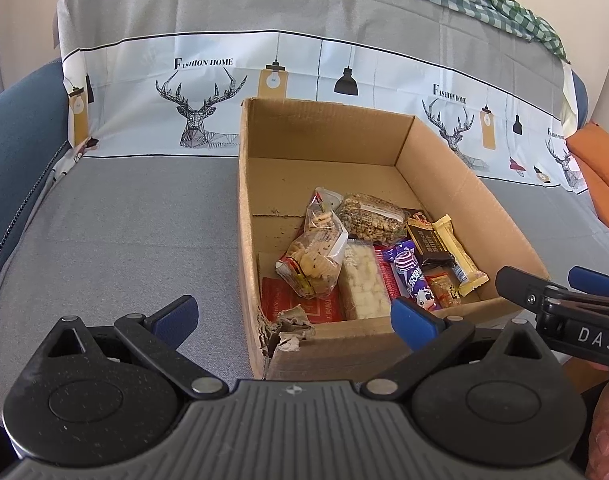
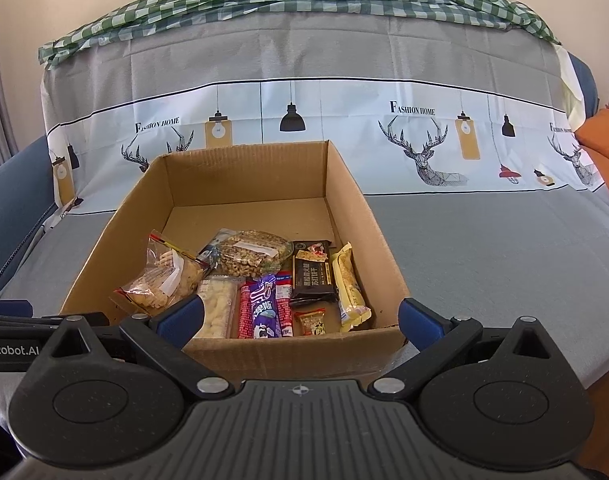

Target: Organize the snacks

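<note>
The right gripper (image 2: 300,318) hangs spread wide and empty just short of the near wall of the cardboard box (image 2: 360,208), and the left gripper (image 1: 294,320), equally spread and empty, sits at the box's near left corner, where the cardboard is torn. The relation that matters is simple: every snack lies ahead of and below both grippers, heaped against the near wall, with the far half of the box floor bare. The right gripper faces the heap squarely, so I judge it the better placed for the bars on the right; the left is nearer the bags on the left. Largest is the clear bag of cookies (image 2: 160,280), slumped at the near left, crinkled and soft-looking. Behind it, toward the middle, lies the oval pack of nut brittle (image 2: 252,254) in clear wrap. A clear pack of white puffed pieces (image 2: 218,308) lies with its long axis running near to far, as do the purple wrapper (image 2: 264,308), the black bar (image 2: 312,276) and the yellow bar (image 2: 348,286) at the right. These long packs point roughly along the line of the fingers, so a grip across their width looks likely to suit. Smallest is the little orange packet (image 2: 311,322) against the near wall.
</note>
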Demonstrator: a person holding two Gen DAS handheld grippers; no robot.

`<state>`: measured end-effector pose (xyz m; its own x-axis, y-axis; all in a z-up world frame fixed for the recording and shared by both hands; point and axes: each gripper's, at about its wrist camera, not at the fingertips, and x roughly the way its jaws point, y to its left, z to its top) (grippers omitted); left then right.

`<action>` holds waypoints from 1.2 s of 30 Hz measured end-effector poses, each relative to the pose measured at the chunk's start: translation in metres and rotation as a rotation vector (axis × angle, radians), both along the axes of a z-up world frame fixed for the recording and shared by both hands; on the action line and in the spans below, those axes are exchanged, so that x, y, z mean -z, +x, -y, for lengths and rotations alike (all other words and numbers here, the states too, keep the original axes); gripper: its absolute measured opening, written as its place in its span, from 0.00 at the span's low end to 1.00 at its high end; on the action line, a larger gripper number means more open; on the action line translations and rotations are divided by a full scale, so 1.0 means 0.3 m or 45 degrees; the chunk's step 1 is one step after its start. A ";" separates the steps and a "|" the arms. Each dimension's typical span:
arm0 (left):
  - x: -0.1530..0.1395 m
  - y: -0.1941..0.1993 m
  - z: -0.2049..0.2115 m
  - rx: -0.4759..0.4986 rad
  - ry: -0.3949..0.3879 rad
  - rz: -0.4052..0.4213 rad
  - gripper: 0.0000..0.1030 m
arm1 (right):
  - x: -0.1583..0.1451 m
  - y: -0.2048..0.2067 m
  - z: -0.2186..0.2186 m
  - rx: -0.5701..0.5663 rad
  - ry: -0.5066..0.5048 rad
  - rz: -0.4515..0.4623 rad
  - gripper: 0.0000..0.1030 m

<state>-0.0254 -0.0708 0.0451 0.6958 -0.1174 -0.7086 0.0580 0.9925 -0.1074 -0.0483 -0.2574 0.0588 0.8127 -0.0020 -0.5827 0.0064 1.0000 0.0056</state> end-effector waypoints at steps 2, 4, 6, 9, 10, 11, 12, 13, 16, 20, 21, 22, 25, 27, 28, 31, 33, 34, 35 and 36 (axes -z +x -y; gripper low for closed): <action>0.000 0.000 0.000 0.003 -0.004 -0.001 0.99 | 0.000 0.000 -0.001 0.001 -0.001 0.001 0.99; 0.001 0.000 0.001 0.006 -0.005 0.002 0.99 | 0.000 0.000 -0.001 0.001 -0.001 0.001 0.99; 0.002 -0.002 0.002 0.009 -0.003 0.002 0.99 | 0.000 0.000 -0.001 0.001 -0.001 0.001 0.99; 0.001 -0.003 0.002 0.016 -0.010 0.003 0.99 | 0.001 0.000 -0.001 0.000 0.001 0.001 0.99; 0.001 -0.003 0.002 0.018 -0.012 0.004 0.99 | 0.000 0.001 -0.003 -0.002 0.001 0.001 0.99; 0.000 -0.004 0.002 0.019 -0.015 0.003 0.99 | 0.000 0.001 -0.005 -0.004 0.001 0.002 0.99; 0.000 -0.004 0.003 0.021 -0.018 0.002 0.99 | 0.000 0.001 -0.008 -0.008 -0.002 0.004 0.99; 0.000 -0.004 0.003 0.024 -0.022 0.002 0.99 | -0.001 0.002 -0.010 -0.012 -0.004 0.004 0.99; -0.001 -0.001 0.003 0.027 -0.033 0.000 0.99 | 0.000 0.006 -0.017 -0.022 -0.014 0.005 0.99; -0.001 0.005 0.000 0.032 -0.056 -0.007 0.99 | 0.003 0.015 -0.018 -0.019 -0.016 0.000 0.99; 0.000 0.005 0.001 0.035 -0.056 -0.006 0.99 | 0.004 0.017 -0.018 -0.019 -0.015 -0.002 0.99; 0.001 0.005 0.002 0.040 -0.055 -0.001 0.99 | 0.005 0.019 -0.019 -0.019 -0.016 -0.004 0.99; 0.009 0.006 0.007 0.052 -0.045 0.029 0.99 | 0.009 0.026 -0.024 -0.016 -0.034 -0.006 0.99; 0.020 0.004 0.010 0.063 -0.033 0.069 0.99 | 0.012 0.028 -0.028 -0.015 -0.052 0.002 0.99; 0.025 0.008 0.013 0.066 -0.024 0.069 0.99 | 0.013 0.029 -0.030 -0.015 -0.064 0.005 0.99; 0.026 0.020 0.015 0.082 -0.042 0.062 0.99 | 0.021 0.036 -0.034 -0.007 -0.093 -0.002 0.99; 0.027 0.022 0.023 0.096 -0.022 0.073 0.99 | 0.022 0.040 -0.025 -0.007 -0.074 -0.002 0.99; 0.029 0.025 0.027 0.102 -0.015 0.072 0.99 | 0.022 0.042 -0.020 -0.006 -0.071 -0.004 0.99; 0.029 0.027 0.028 0.107 -0.017 0.073 0.99 | 0.023 0.044 -0.017 -0.004 -0.069 -0.006 0.99; 0.030 0.030 0.028 0.110 -0.019 0.075 0.99 | 0.024 0.045 -0.013 -0.003 -0.064 -0.007 0.99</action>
